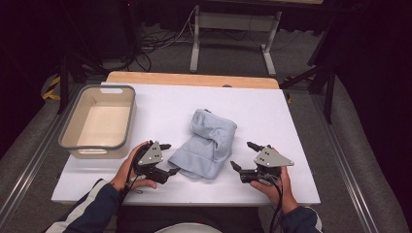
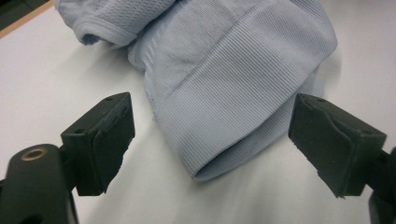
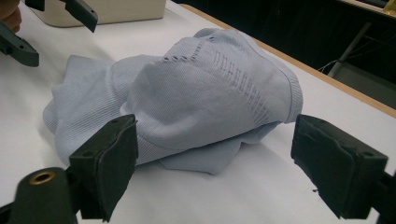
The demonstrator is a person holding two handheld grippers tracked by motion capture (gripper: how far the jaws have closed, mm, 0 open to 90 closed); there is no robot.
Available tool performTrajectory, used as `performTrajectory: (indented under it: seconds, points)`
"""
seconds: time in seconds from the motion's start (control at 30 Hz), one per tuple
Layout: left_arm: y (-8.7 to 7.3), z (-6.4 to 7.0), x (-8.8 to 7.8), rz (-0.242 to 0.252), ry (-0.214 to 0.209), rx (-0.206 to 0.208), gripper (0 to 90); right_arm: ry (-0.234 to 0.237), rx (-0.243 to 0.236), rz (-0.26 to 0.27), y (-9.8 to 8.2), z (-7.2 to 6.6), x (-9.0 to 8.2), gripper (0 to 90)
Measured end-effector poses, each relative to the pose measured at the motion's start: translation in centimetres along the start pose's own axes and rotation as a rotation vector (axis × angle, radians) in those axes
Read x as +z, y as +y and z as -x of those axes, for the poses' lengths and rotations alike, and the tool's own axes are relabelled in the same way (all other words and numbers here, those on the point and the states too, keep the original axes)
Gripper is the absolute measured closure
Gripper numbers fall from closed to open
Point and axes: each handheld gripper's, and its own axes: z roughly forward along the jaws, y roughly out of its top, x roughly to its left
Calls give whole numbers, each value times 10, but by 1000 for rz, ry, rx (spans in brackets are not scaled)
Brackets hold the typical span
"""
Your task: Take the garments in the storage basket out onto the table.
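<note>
Pale blue knit, bunched into a soft heap: that is the garment (image 1: 205, 143) lying near the middle of the white desk (image 1: 272, 121), and as far as I can judge the work on it has hardly begun. It looks like a light sweater, finely ribbed along its hem, with a line of small eyelet holes running over the rounded top in the right gripper view. It is neither flat nor neatly folded; one layer is rolled over another and a ribbed edge (image 2: 219, 154) pokes out toward the person.

At the far left corner, well apart from the cloth, the grey-rimmed bin (image 1: 130, 119) stands with nothing in it, so if the sweater is meant to go there, that is all left to do.

On the near left side of the heap the left gripper (image 1: 169, 158) has its jaws released and spread wide either side of the ribbed hem, not pressing it. The right gripper (image 1: 244, 155) waits just beside the heap's right edge, jaws likewise released and holding nothing.
</note>
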Motion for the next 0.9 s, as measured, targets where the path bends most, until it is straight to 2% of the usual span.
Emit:
performTrajectory:
  seconds: [0.23, 0.37, 0.43, 0.6, 0.67, 0.8, 0.9]
  points:
    - [-2, -1, 9, -15, -11, -19, 191, 11, -7, 1, 1, 0, 4, 158]
    - [1, -4, 10, -5, -9, -22, 230, 14, -6, 2, 1, 1, 5, 158]
    - [4, -5, 12, 1, -29, -16, 271, 12, -4, -4, -1, 3, 5, 158]
    - [4, -6, 19, -39, -58, 2, 346, -3, 17, 8, 0, 7, 4, 159]
    - [5, -8, 19, -36, -66, -1, 377, -1, 16, 1, -1, 6, 4, 160]
    - [5, -11, 20, -42, -80, -6, 384, -3, 16, 1, -1, 6, 5, 161]
    - [5, -11, 21, -41, -86, -15, 350, -4, 20, 2, -1, 6, 4, 161]
